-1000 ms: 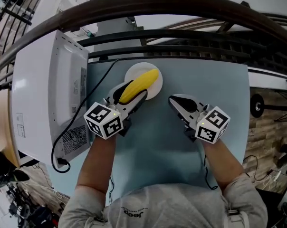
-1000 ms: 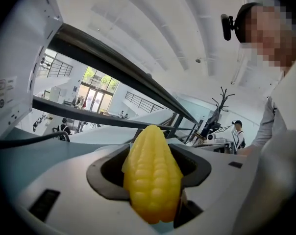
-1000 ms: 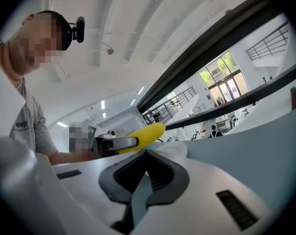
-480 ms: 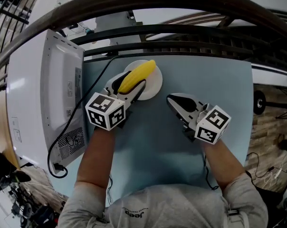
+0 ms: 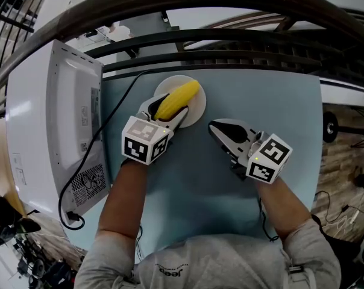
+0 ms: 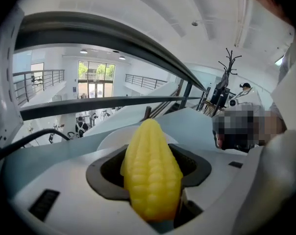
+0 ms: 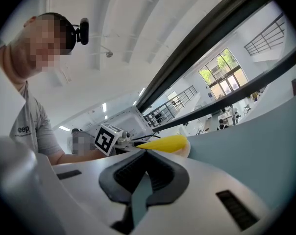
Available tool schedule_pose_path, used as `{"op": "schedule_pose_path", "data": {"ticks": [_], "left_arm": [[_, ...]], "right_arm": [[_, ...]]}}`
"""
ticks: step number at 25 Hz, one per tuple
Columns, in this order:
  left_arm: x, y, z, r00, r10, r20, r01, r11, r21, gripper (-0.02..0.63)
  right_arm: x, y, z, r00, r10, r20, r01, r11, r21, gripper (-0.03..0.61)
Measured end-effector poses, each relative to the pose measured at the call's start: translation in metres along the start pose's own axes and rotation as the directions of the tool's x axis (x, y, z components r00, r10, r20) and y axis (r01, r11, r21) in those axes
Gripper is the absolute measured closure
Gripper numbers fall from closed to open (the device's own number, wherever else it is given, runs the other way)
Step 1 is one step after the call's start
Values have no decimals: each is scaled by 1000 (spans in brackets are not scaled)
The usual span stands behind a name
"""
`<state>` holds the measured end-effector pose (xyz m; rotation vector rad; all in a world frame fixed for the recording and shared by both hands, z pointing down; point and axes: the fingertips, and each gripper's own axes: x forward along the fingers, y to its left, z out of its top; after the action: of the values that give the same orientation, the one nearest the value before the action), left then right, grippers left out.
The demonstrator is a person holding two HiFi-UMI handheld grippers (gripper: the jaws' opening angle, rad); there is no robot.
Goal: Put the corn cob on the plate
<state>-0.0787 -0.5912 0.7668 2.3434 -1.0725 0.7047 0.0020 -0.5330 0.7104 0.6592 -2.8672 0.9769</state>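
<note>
The yellow corn cob point(image 5: 178, 97) is clamped lengthwise in my left gripper point(image 5: 168, 110), its tip pointing away over the white plate point(image 5: 197, 109) at the back of the table. In the left gripper view the corn cob point(image 6: 149, 148) fills the gap of the left gripper point(image 6: 152, 174), with the plate point(image 6: 112, 138) just beyond and below it. My right gripper point(image 5: 221, 131) rests to the right of the plate, shut and empty. From the right gripper point(image 7: 141, 180) view the corn cob point(image 7: 165, 142) hovers just over the plate point(image 7: 186, 151).
A white microwave point(image 5: 55, 125) stands along the table's left side, its black cable point(image 5: 119, 116) running past the plate. Dark railings point(image 5: 230, 41) cross behind the light-blue table point(image 5: 206, 185).
My left gripper has sunk toward the plate with the corn cob and rolled a little. The right gripper has stayed where it was.
</note>
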Motion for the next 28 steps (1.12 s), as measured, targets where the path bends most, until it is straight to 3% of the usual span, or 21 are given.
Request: {"op": "schedule_pose_path", "data": {"ticks": [9,14,19,28], "left_arm": [[12,-1,-12,988,119,-102,-96,975,202,365],[13,-1,-11,988,117,-97,-99,979,178,363],[11,-2,-8,992,100,-75,-89,987,137,314],[-2,-3,-2,991,123,-52,-116,986,124,287]], "right_arm": [[3,4,-5,1000,10,0,-10,1000,11,561],[1,4,-5,1000,9,1,-9,1000,13,561],[-1,3,-3,1000,4,7,-5,1000,14,561],[-6,10,4,1000,-2,15,2,1000,9,561]]}}
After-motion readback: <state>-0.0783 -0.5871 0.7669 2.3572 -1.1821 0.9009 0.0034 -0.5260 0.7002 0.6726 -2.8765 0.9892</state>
